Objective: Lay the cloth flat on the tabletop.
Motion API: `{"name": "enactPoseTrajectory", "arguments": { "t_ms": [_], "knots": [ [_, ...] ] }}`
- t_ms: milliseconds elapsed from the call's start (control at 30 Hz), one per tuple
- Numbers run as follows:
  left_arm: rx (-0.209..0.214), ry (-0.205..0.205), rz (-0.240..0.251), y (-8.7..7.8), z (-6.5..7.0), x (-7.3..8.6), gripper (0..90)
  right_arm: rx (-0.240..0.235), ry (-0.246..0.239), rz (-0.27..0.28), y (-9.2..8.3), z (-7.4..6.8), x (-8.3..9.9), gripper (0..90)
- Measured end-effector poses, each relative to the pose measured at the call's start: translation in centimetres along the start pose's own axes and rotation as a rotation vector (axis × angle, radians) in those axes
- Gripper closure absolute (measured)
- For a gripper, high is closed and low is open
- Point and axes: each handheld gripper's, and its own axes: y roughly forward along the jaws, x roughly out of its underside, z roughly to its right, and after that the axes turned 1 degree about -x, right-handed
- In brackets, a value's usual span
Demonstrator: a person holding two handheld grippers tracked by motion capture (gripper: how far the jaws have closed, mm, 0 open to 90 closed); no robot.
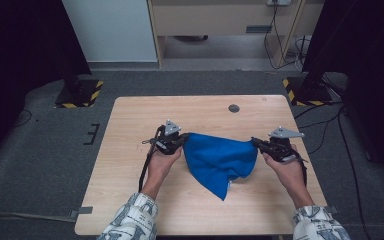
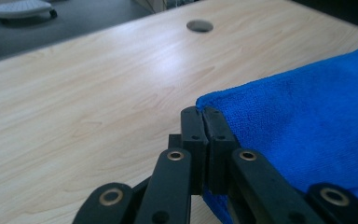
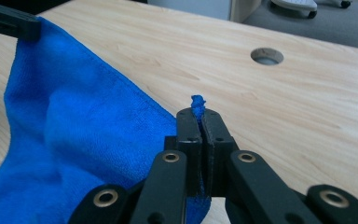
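- Leftmost on the floor, a black stand base with yellow-and-black hazard stripes (image 1: 80,93) sits beyond the table's far-left corner, well clear of my work.
- My left gripper (image 1: 184,139) is clamped on one corner of the blue cloth (image 1: 219,159); in the left gripper view my two black jaws stand pressed flat together with the cloth's hemmed edge (image 2: 307,121) pinched between them.
- Between my two hands the cloth hangs in a soft sag, its upper edge stretched from one gripper to the other, its lower point drooping toward my side of the table (image 1: 130,150) and resting on the wood.
- The fabric is a fuzzy, napped microfibre with a stitched border; the tabletop is pale wood-grain laminate, smooth and a little glossy.
- A round dark cable hole (image 1: 234,108) lies in the table beyond the cloth, apart from it, nothing blocking it.
- My right gripper (image 1: 256,143) is closed on the opposite corner; in the right gripper view a small tuft of blue (image 3: 197,103) pokes up past my jaw tips.
- Farthest right, a second striped stand base (image 1: 300,92) stands on the grey carpet.
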Motion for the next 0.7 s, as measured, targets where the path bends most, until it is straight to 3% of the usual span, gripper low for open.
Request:
{"name": "enactPoseTrajectory", "arguments": {
  "t_ms": [167, 700],
  "knots": [
    [-0.007, 0.011, 0.026, -2.1, -0.2, -0.9, 88.3, -0.019, -0.004, 0.047, -0.7, -0.9, -1.5, 87.7],
    [-0.041, 0.028, 0.073, -6.6, -1.4, -2.8, 88.3, -0.036, -0.034, 0.085, -1.3, -2.8, -5.3, 87.8]
  ]
}}
